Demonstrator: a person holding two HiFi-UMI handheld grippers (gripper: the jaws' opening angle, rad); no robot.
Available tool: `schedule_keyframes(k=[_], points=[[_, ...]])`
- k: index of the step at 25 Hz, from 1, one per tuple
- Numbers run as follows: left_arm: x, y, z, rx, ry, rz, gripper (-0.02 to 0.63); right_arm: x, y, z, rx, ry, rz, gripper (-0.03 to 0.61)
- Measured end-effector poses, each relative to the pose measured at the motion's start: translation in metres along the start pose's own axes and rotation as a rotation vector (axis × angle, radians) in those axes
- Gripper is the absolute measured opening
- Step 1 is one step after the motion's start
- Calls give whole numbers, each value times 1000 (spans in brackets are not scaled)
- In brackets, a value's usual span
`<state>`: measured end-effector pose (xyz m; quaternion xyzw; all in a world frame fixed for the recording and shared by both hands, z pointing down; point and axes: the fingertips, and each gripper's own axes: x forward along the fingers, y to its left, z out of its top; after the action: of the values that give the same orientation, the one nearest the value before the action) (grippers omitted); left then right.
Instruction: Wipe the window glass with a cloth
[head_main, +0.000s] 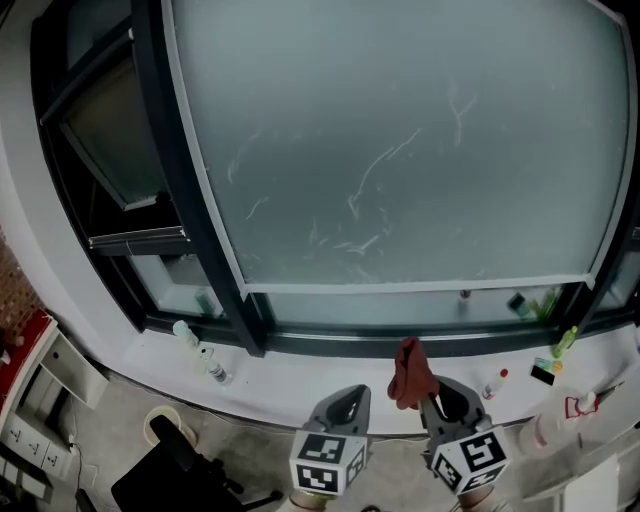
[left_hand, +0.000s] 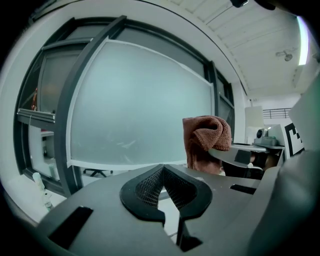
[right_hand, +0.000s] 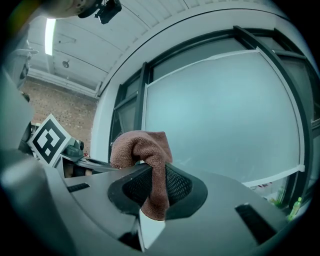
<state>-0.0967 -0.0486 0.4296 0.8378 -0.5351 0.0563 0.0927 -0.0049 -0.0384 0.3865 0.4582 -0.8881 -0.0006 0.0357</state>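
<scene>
The window glass (head_main: 400, 150) is frosted and carries thin curved smears across its middle and lower part. Below the glass, the right gripper (head_main: 437, 398) has its jaws clenched on a reddish-brown cloth (right_hand: 142, 147). The cloth bunches above the jaws and a short end hangs beneath them. It is held close to the lower edge of the glass but apart from it. The left gripper (left_hand: 163, 172) is just beside it, also below the glass, with its jaws pressed together and nothing between them. Small bottles (head_main: 215, 370) stand on the white sill (head_main: 300, 378) under the glass.
</scene>
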Motion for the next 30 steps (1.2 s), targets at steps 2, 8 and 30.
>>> schedule_keyframes(k=[2, 8, 30], points=[[9, 9, 0, -2, 0, -1, 5, 10, -4, 0, -7, -3, -1, 51], [32, 25, 7, 1, 4, -12, 5, 37, -14, 8, -36, -20, -9, 51], [136, 71, 52, -15, -10, 11, 5, 157, -92, 77, -198, -160, 51, 51]])
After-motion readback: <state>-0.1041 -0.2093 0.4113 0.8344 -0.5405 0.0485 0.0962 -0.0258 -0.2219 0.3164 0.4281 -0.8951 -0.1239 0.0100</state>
